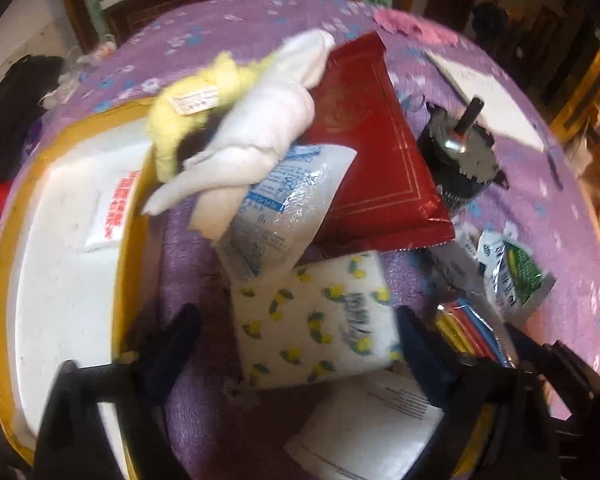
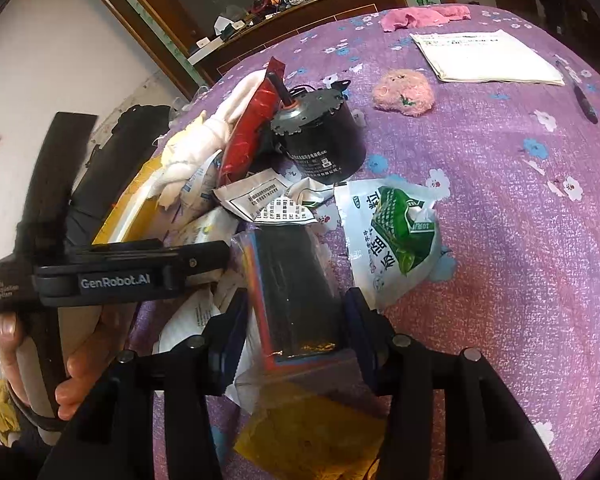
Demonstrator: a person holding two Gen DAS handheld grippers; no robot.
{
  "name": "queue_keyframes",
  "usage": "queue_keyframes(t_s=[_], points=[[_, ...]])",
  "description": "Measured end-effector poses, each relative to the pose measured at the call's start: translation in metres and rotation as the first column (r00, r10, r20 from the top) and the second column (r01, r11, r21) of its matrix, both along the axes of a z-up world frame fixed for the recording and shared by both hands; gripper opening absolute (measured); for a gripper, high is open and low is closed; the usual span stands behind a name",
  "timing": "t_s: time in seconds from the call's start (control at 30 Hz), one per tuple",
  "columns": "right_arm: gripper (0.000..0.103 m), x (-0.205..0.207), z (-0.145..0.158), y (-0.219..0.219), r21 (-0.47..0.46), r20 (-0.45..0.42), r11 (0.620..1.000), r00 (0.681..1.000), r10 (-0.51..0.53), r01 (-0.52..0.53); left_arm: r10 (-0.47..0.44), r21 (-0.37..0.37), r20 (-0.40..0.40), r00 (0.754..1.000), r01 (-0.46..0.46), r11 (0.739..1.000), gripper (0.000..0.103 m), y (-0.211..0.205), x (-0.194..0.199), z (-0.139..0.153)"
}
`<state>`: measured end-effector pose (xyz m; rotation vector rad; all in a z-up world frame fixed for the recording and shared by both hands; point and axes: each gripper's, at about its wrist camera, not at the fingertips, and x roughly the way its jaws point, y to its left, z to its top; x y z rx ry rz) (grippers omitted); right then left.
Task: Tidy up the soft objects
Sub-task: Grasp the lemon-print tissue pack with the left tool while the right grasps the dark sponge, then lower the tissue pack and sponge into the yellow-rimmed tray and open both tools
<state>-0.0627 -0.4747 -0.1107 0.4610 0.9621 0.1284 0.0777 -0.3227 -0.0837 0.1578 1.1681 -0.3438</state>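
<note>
Left gripper [image 1: 296, 344] jaws wide at lemon-print pack [image 1: 316, 320]; right gripper [image 2: 296, 320] jaws clasp bagged bundle [image 2: 296, 284] beside motor [image 2: 320, 140].

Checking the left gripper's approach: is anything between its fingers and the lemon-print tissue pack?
Nothing visible. The lemon-print tissue pack lies straight ahead of the open left gripper, on the purple cloth.
</note>
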Motion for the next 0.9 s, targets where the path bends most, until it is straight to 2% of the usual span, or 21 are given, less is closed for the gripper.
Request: queue_keyframes(t_s=[0.13,0.23,0.4,0.57,0.63,0.73,0.8,0.9], points=[[0.043,0.000,0.003,0.006,-0.048,0.009,0.999,1.000,0.000,0.001,-0.017,-0.043,0.004,1.000,0.017,0.999,0.077,0.010,-0.008,0.004],[0.038,-0.004,0.006,0.009,-0.074,0.021,0.997,1.000,0.002,-0.001,-0.005,-0.129,0.017,1.000,0.007,0.992,0.076,0.022,-0.023,0.015],[0.036,-0.021,0.014,0.008,-0.038,0.076,0.999,0.997,0.000,0.003,-0.002,-0.292,0.030,1.000,0.011,0.956,0.076,0.051,-0.046,0.046],[0.036,-0.036,0.040,0.018,-0.009,0.175,0.999,0.984,0.034,-0.033,0.057,-0.365,0.070,0.996,-0.027,0.931,0.076,0.103,-0.079,0.078],[0.036,-0.035,0.056,0.026,-0.008,0.216,0.999,0.975,0.046,-0.046,0.109,-0.375,0.102,0.989,-0.064,0.925,0.076,0.139,-0.089,0.094],[0.036,-0.022,0.080,0.051,0.017,0.271,0.994,0.957,0.101,-0.110,0.199,-0.331,0.177,0.964,-0.132,0.935,0.076,0.182,-0.099,0.108],[0.036,-0.007,0.088,0.076,0.036,0.280,0.985,0.948,0.149,-0.166,0.237,-0.314,0.180,0.955,-0.173,0.933,0.076,0.204,-0.098,0.102],[0.036,0.020,0.088,0.123,0.038,0.240,0.972,0.946,0.216,-0.232,0.293,-0.296,0.147,0.945,-0.241,0.924,0.076,0.225,-0.084,0.080]])
